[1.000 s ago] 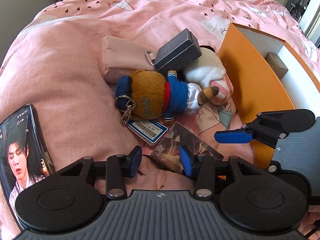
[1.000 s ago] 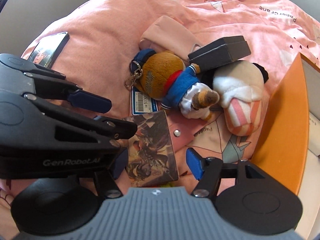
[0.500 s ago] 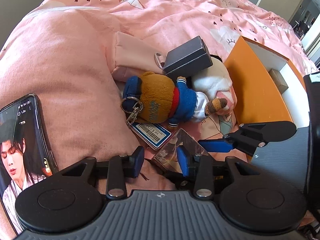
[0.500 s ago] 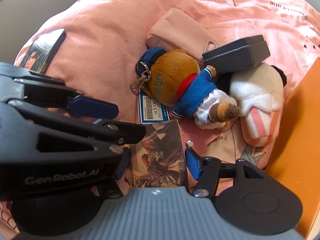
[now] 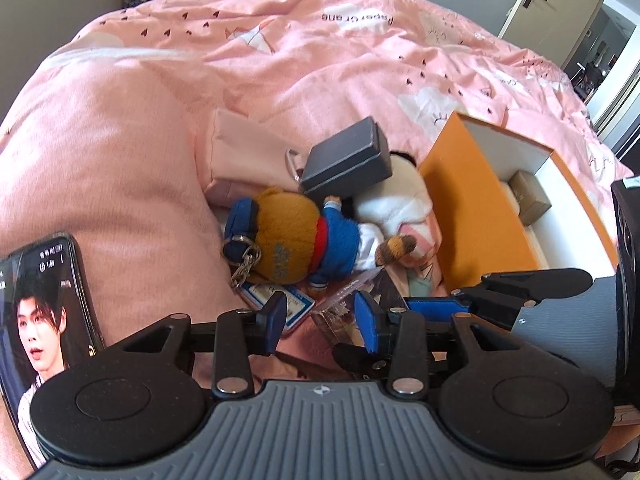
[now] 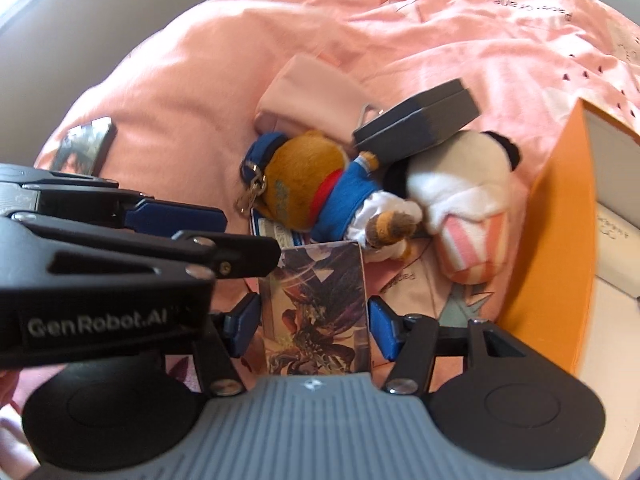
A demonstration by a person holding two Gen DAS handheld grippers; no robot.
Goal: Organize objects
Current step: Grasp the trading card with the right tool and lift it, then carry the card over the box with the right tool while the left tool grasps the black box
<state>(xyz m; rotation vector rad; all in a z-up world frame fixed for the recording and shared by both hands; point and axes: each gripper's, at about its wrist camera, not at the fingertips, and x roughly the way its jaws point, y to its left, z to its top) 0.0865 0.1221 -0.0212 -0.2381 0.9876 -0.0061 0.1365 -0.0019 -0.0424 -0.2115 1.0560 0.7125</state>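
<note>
1. The right gripper [image 6: 313, 326] has the card [image 6: 318, 304] between its pads. Its jaws have just been closing, and both pads now seem to press the card's long edges, so I judge it gripped. Edge pinching suits a thin, flat thing that gives no other purchase on soft bedding.
2. The left gripper [image 5: 320, 318] has also just been closing, but its pads [image 5: 276, 316] press on nothing; it stays released. In the right view one of its finger tips sits at the card's far corner, likely to steady or tip the card for the other gripper.
3. The card lies just in front of the bear [image 5: 292, 248], with its far edge over the tag [image 5: 298, 300] that hangs from the bear's chain.
4. Behind the bear a grey case [image 5: 346, 164] leans on a white plush [image 5: 396, 200], with a pink pouch [image 5: 248, 152] beside them. All wait loose on the quilt.
5. Right of the bear, past the white plush, stands the orange box [image 5: 472, 216], open-topped and nearly empty: probably where things go.
6. Well left of the bear a phone [image 5: 44, 312] lies face up, screen lit.
</note>
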